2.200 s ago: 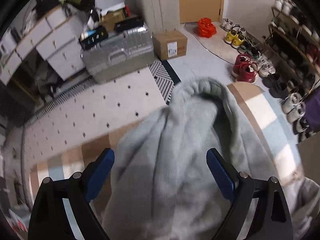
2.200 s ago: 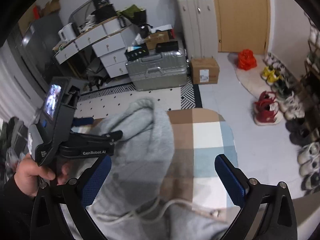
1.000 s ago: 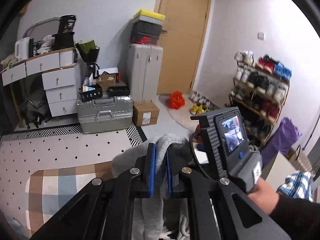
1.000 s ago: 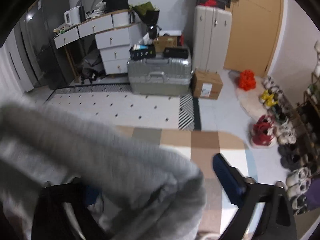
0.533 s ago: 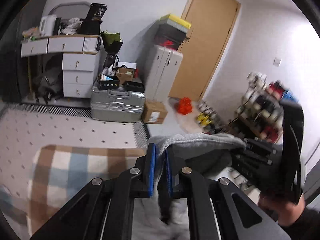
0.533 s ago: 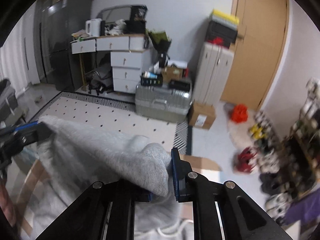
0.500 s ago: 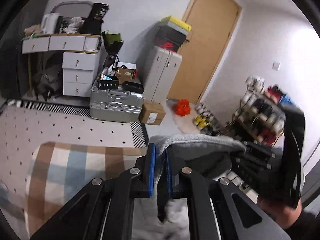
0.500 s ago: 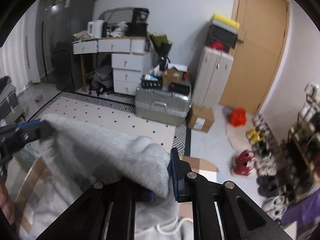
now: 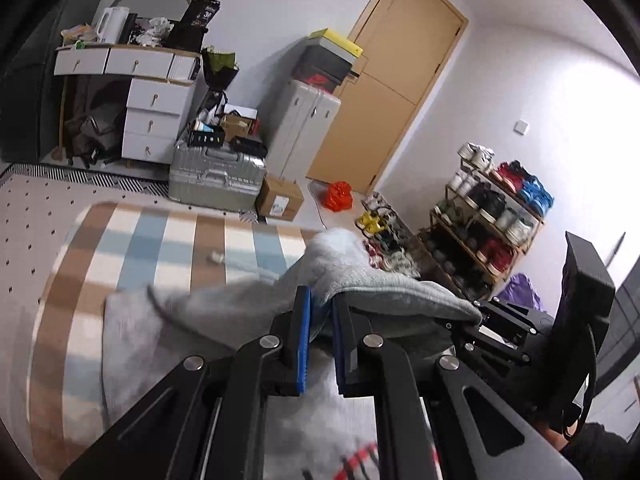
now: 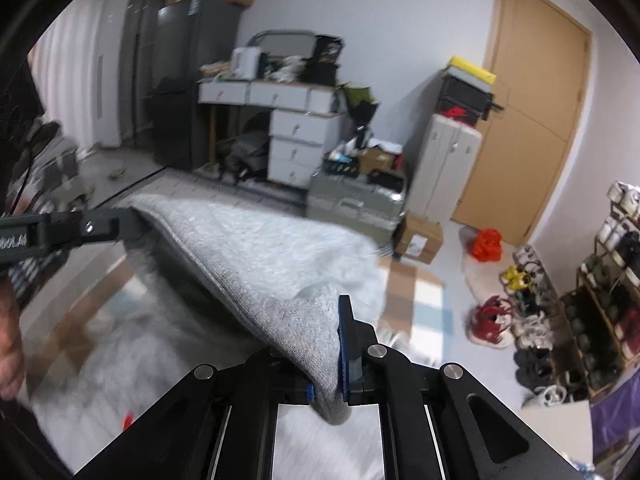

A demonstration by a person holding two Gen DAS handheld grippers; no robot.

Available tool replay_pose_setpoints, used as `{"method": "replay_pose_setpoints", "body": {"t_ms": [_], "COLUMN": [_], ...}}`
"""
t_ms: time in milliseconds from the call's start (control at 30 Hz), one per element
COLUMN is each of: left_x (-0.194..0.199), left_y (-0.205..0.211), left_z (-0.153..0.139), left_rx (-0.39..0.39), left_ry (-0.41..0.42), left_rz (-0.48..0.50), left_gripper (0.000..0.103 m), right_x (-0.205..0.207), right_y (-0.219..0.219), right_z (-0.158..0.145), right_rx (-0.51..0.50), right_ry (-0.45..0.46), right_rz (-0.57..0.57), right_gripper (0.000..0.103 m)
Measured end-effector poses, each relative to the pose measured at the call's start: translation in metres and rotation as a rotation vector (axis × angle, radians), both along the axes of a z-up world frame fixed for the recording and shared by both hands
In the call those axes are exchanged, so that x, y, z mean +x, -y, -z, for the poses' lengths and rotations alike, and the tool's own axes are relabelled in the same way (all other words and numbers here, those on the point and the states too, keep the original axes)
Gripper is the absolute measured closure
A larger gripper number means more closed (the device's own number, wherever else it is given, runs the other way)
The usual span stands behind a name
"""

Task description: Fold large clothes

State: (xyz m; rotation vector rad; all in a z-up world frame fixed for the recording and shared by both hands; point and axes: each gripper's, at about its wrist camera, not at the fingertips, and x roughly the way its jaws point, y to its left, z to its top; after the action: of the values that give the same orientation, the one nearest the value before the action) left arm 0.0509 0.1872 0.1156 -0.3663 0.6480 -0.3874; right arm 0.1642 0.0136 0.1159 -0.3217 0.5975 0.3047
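**Counts of things around the checked rug**

One grey garment (image 9: 372,280) hangs above the one checked rug (image 9: 160,240), pinched by two grippers, the left gripper (image 9: 320,336) and the right gripper (image 10: 338,354). Beyond the rug's far edge stand one silver suitcase (image 9: 216,180), one cardboard box (image 9: 280,200) and one red bag (image 9: 338,196). Behind them are one white desk (image 9: 132,60) with drawers, one tall white cabinet (image 9: 304,128) and one wooden door (image 9: 392,92). One shoe rack (image 9: 488,224) stands to the right of the rug; its shoes are too many and too small to count.
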Motion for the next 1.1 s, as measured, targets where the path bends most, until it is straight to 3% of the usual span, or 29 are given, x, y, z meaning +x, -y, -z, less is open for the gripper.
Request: {"method": "replay_pose_setpoints", "body": {"t_ms": [200,500,700,867,967,1033,1067,1100], "left_x": [-0.022,-0.035,-0.047,-0.050,-0.055,-0.059,-0.062,-0.064], "left_y": [0.003,0.012,0.016,0.012,0.003,-0.001,-0.004,-0.006], "left_z": [0.038,0.080,0.105,0.132,0.136,0.122,0.116,0.104], "left_rx": [-0.029,-0.009,0.042,0.043,0.022,0.016,0.016,0.012], "left_ry": [-0.085,-0.178,-0.223,-0.315,-0.340,-0.315,-0.300,-0.272], "left_rz": [0.050,0.085,0.111,0.110,0.117,0.135,0.143,0.158], "left_gripper": [0.098,0.098,0.098,0.098,0.096,0.096,0.094,0.093], "right_x": [-0.045,-0.072,-0.074,-0.072,-0.074,-0.076,-0.081,-0.082], "right_y": [0.003,0.006,0.007,0.004,-0.001,0.000,0.004,0.012], "right_z": [0.057,0.133,0.165,0.183,0.182,0.176,0.174,0.171], "right_rx": [-0.059,-0.101,-0.127,-0.174,-0.208,-0.168,-0.120,-0.013], "right_ry": [-0.084,-0.219,-0.321,-0.410,-0.396,-0.425,-0.453,-0.517], "right_rz": [-0.059,-0.096,-0.091,-0.087,-0.094,-0.098,-0.102,-0.109], "right_gripper": [0.095,0.094,0.094,0.092,0.089,0.081,0.061,0.016]}}
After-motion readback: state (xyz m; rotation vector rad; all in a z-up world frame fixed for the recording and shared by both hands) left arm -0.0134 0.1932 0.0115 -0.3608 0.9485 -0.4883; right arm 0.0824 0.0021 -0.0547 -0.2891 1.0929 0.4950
